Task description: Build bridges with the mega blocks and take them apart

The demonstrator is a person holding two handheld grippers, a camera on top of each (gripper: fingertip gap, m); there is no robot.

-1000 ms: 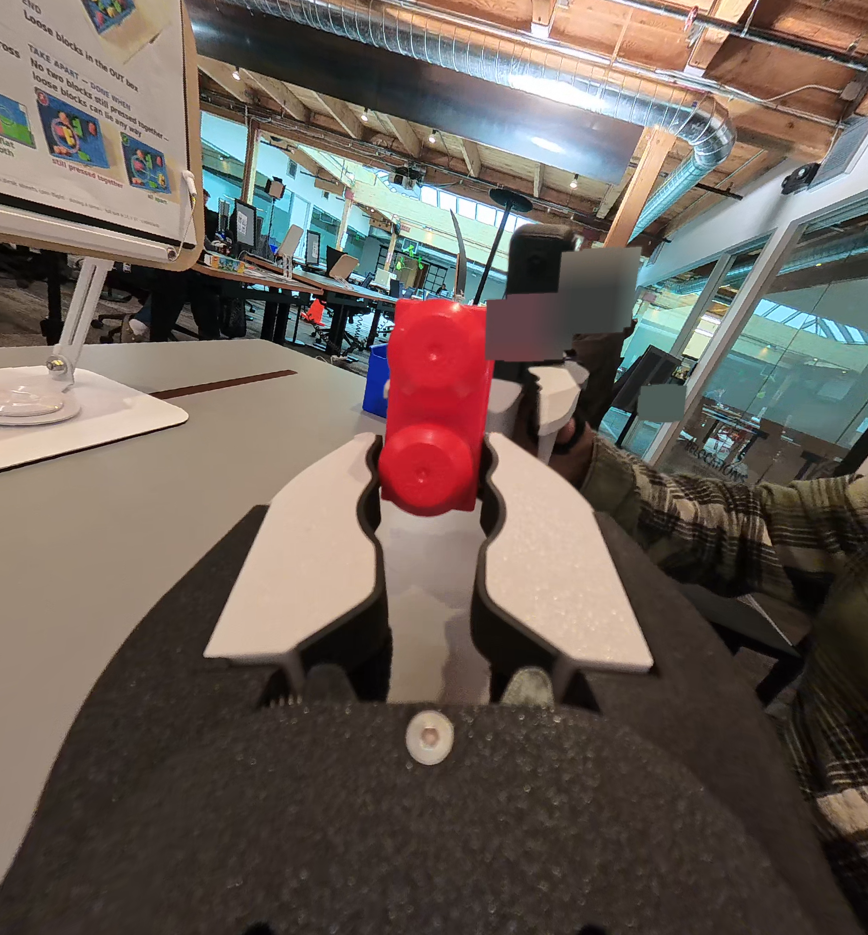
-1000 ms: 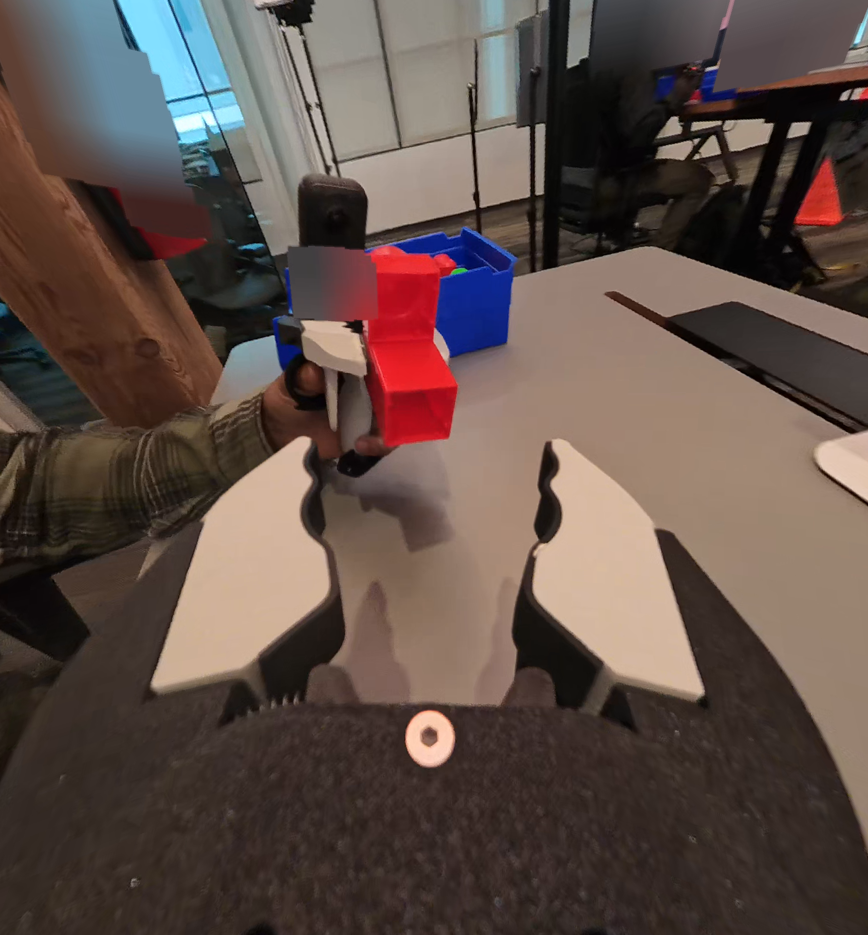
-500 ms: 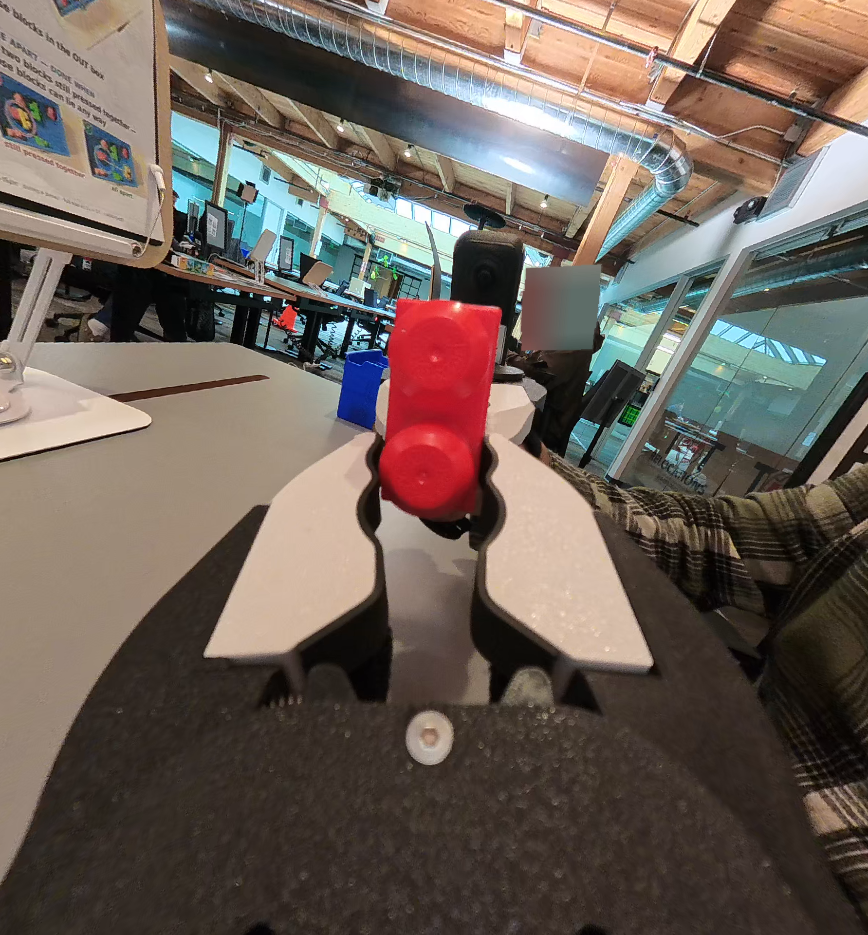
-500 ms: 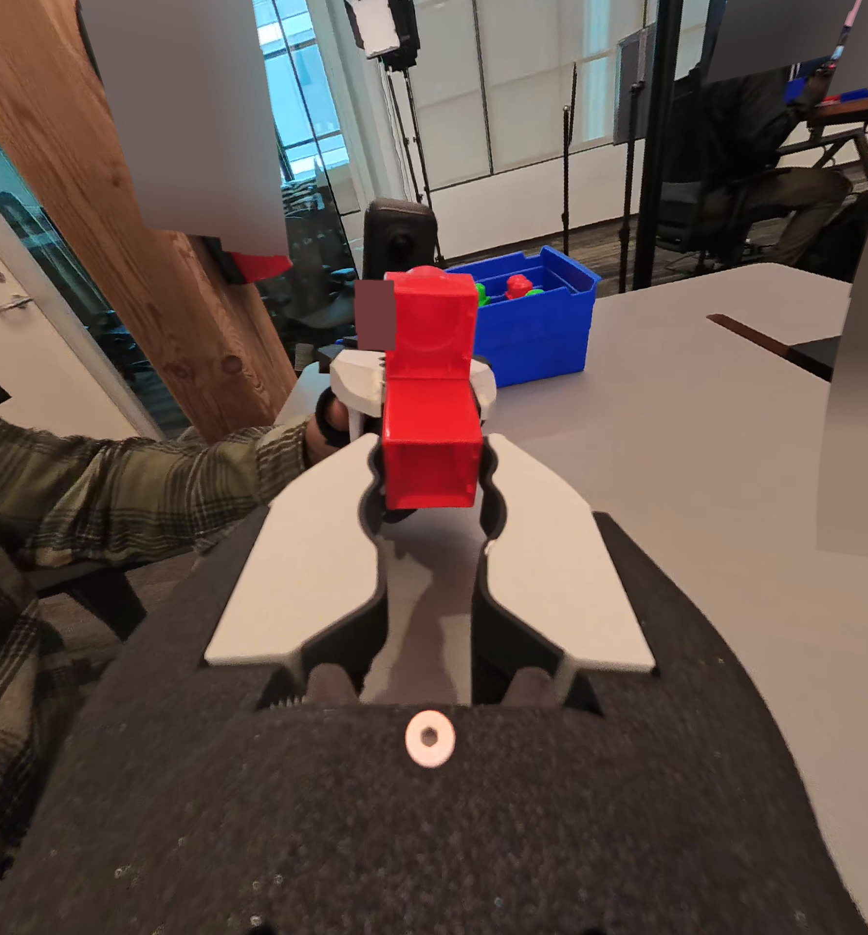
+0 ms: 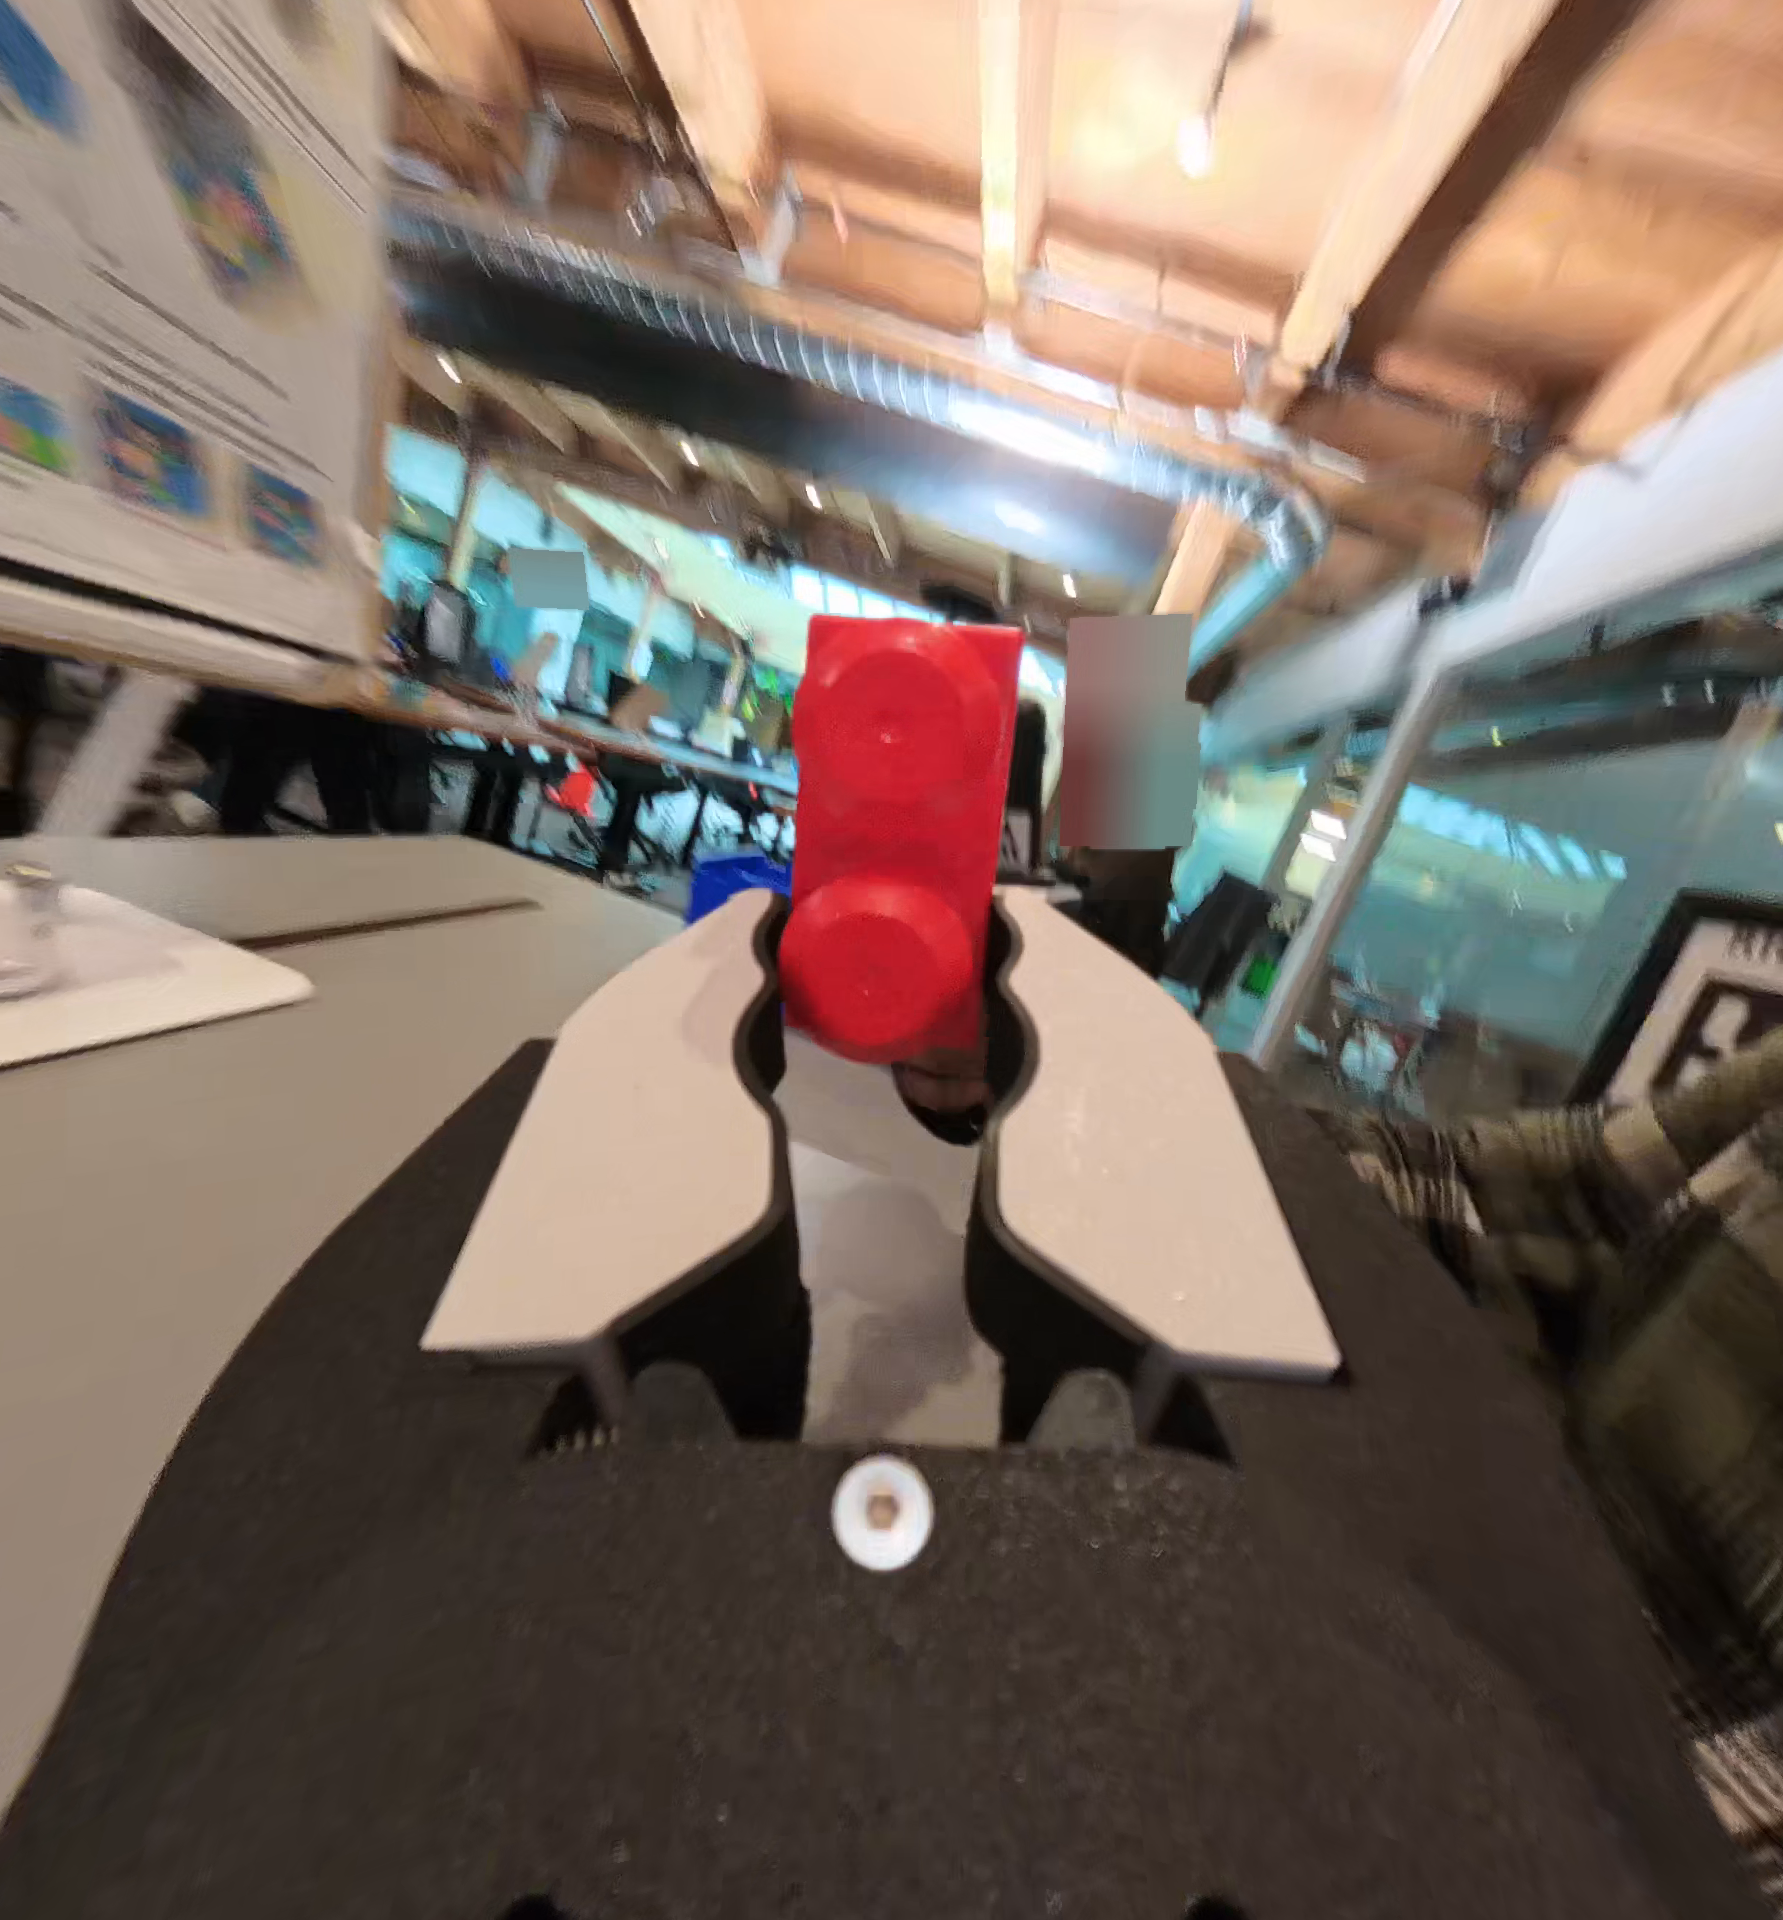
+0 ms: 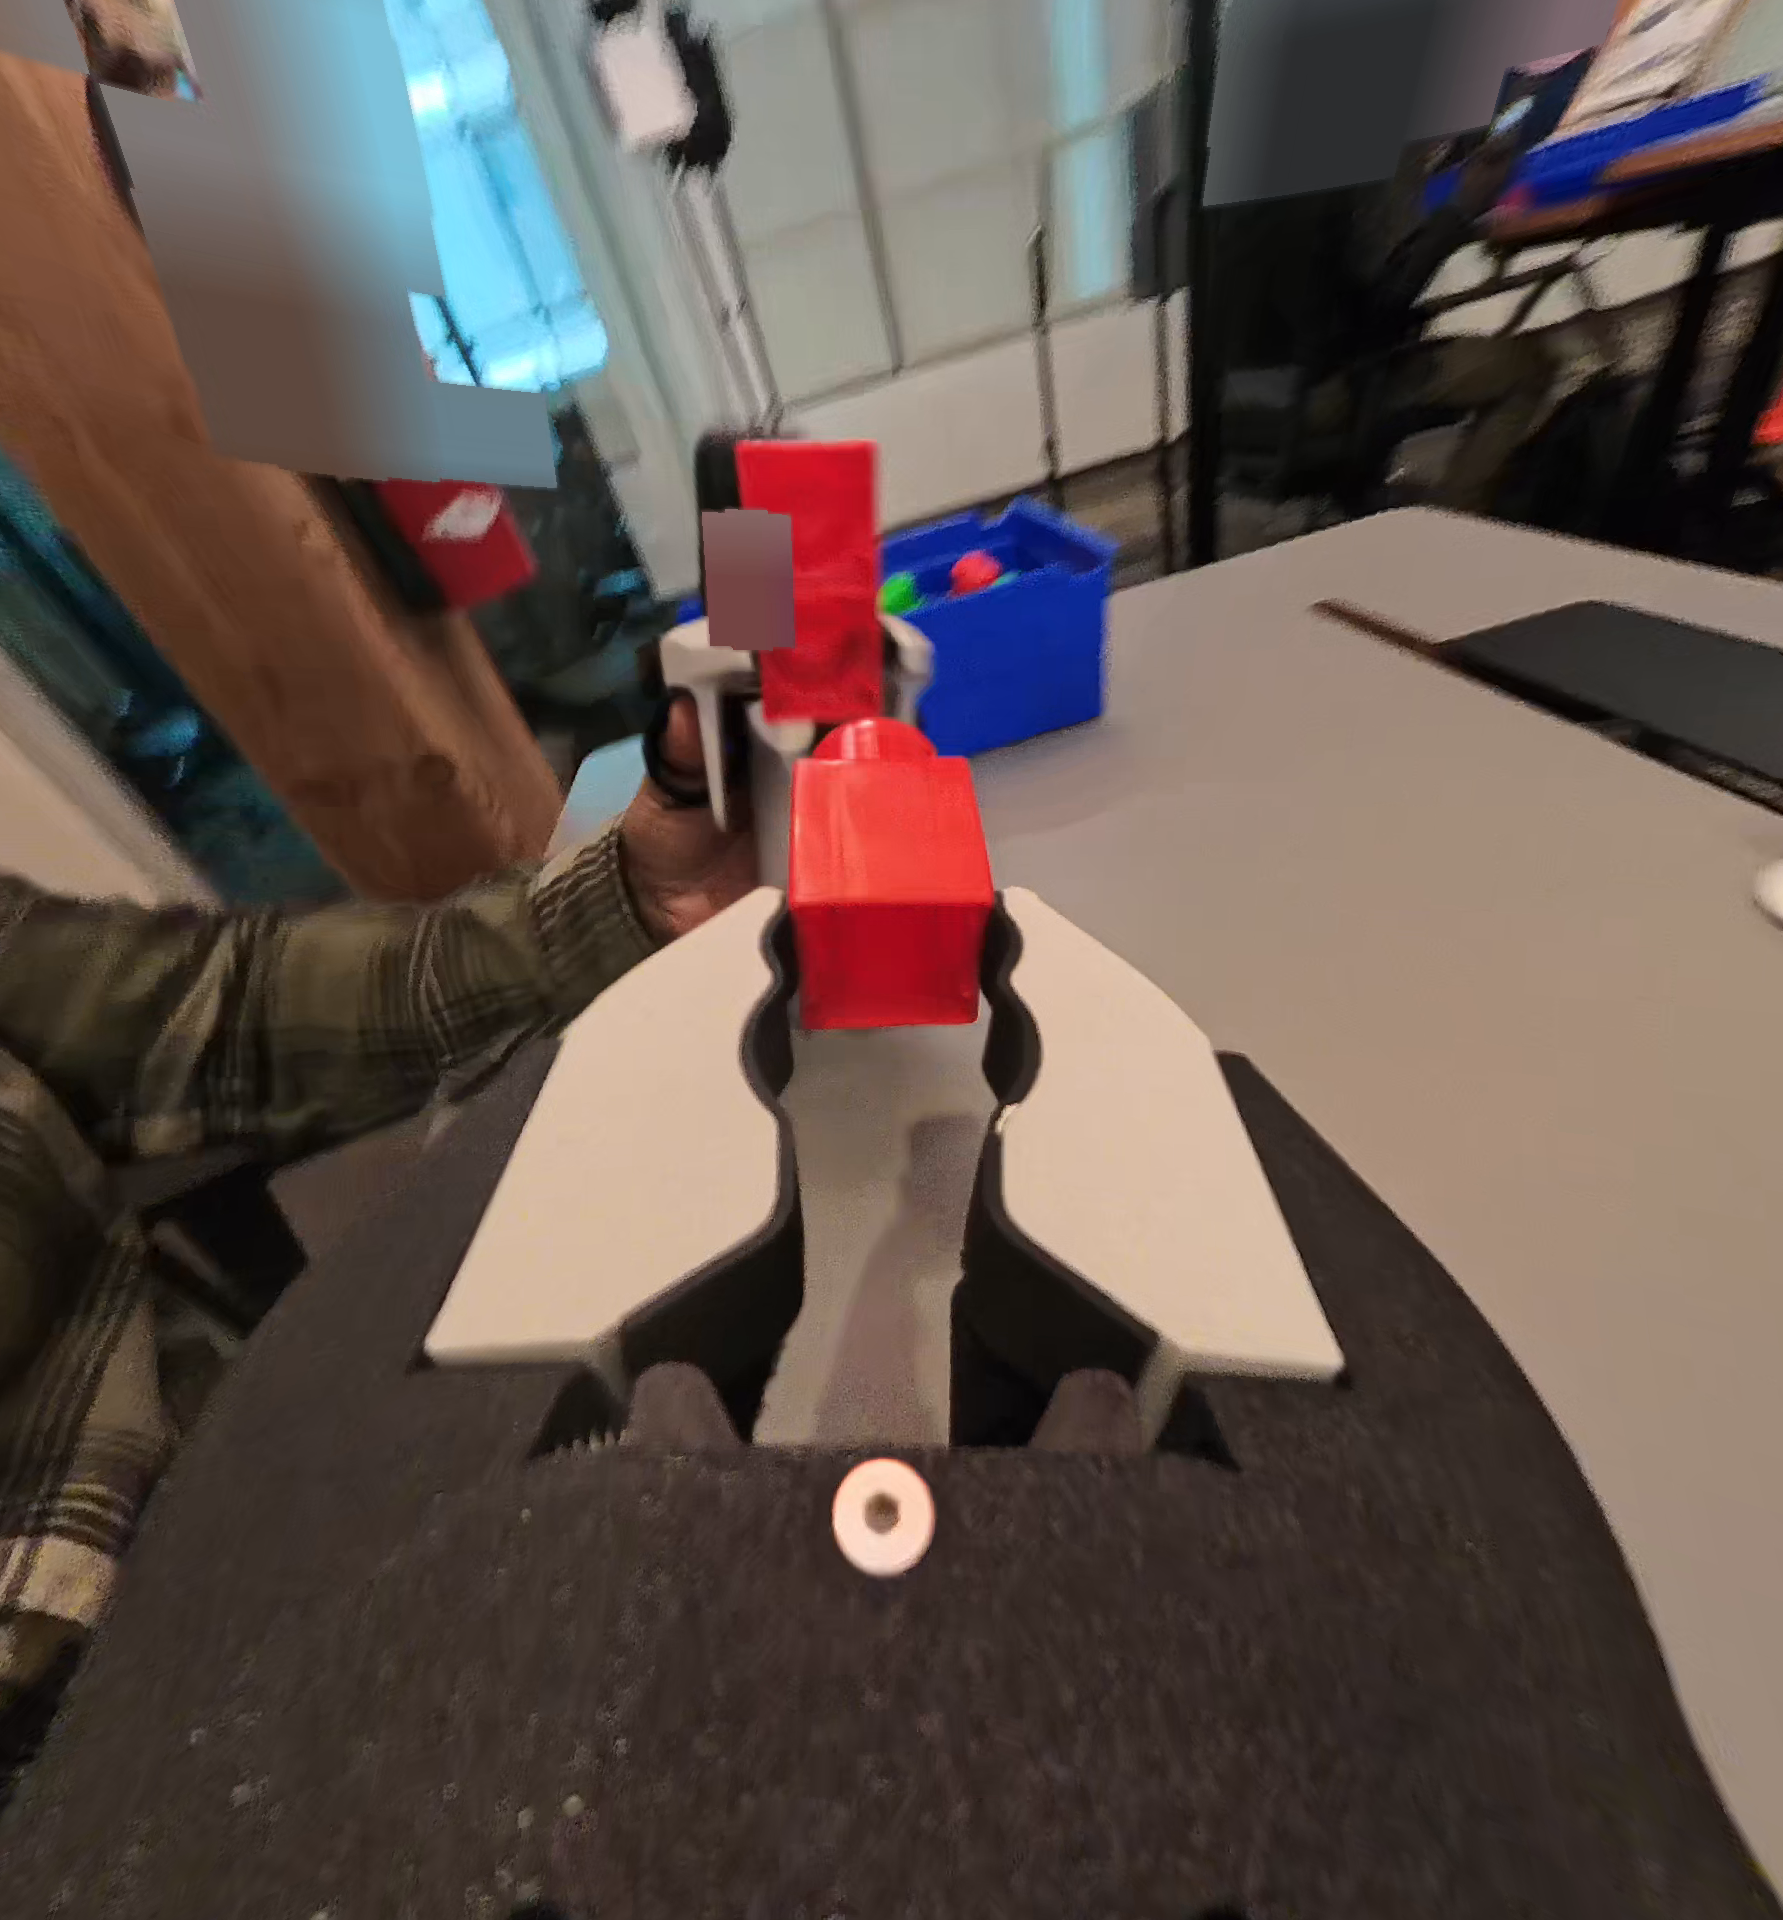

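In the left wrist view my left gripper (image 5: 882, 940) is shut on a red two-stud block (image 5: 902, 748), held upright above the grey table with its studs facing the camera. In the right wrist view my right gripper (image 6: 887, 925) is shut on a small red one-stud block (image 6: 882, 894), its stud pointing away. Beyond it, the left gripper (image 6: 814, 707) holds the long red block (image 6: 814, 561) in a person's hand. The two red blocks are apart, with a small gap between them.
A blue bin (image 6: 1012, 644) with red and green blocks stands near the table's far edge. A black mat (image 6: 1676, 686) lies on the right. An instruction board (image 5: 139, 312) on a white base (image 5: 87, 966) stands left of the left gripper.
The right gripper closed on the small red block under the long one. The two blocks have come apart, and each gripper now holds its own.
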